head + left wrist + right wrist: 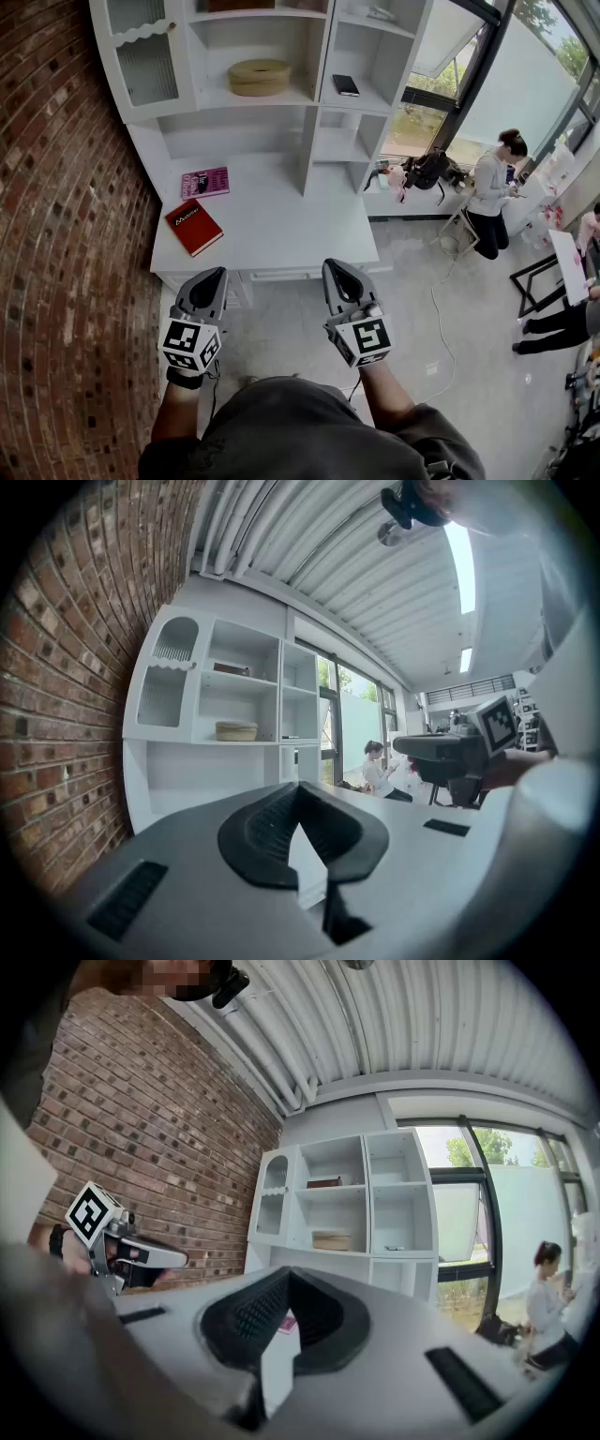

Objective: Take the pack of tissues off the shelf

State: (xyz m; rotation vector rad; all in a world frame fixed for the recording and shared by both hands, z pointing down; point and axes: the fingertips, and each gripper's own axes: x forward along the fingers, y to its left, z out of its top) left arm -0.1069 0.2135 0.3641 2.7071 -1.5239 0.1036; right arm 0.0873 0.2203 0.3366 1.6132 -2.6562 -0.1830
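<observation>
On the shelf (211, 96) ahead, a dark pack (346, 85), probably the tissues, lies nearer the right hand-held gripper (337, 268) than the left hand-held gripper (216, 276), both closed and empty.

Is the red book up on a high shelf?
No, the flat red book lies on the white desk top, near the thin pink magazine.

The left gripper (298, 791) is held with jaws together and empty, in front of the white shelf unit (178, 752); a tan round box (236, 730) is stored inside that unit.
</observation>
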